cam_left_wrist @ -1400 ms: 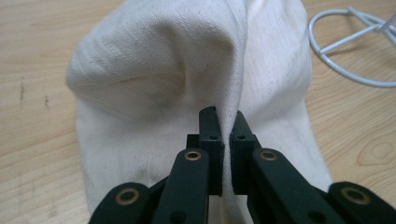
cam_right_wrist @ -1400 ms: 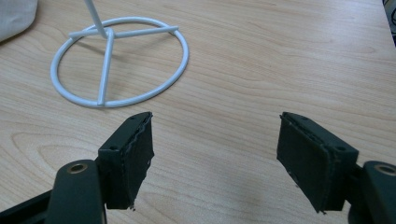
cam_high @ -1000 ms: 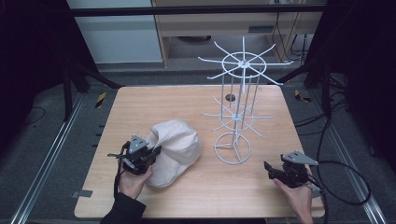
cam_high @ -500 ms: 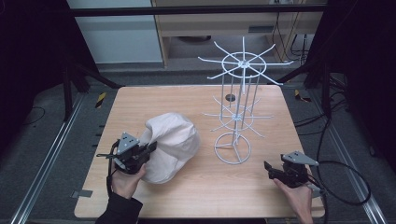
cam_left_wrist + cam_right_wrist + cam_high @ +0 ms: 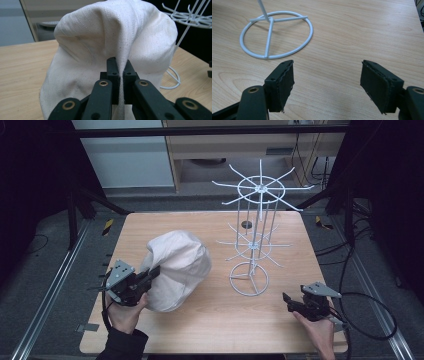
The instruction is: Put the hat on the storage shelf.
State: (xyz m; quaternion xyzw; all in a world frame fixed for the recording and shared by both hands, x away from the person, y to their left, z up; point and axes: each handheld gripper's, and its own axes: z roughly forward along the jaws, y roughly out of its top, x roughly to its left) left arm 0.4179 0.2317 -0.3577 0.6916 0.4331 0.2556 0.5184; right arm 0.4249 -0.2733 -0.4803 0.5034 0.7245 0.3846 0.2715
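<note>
Pinching a fold of the white cloth hat [image 5: 112,45], left hand-held gripper [image 5: 150,276] clamped tight, hat resting on the wooden surface [image 5: 210,320], white wire rack [image 5: 252,245] just beside it, right hand-held gripper [image 5: 325,82] spread wide near the rack's ring base.

light: even, overhead — surround: dark | shadows: soft | focus: sharp

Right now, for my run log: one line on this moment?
left tongs: shut on white cap | right tongs: open, empty | wire rack: upright
</note>
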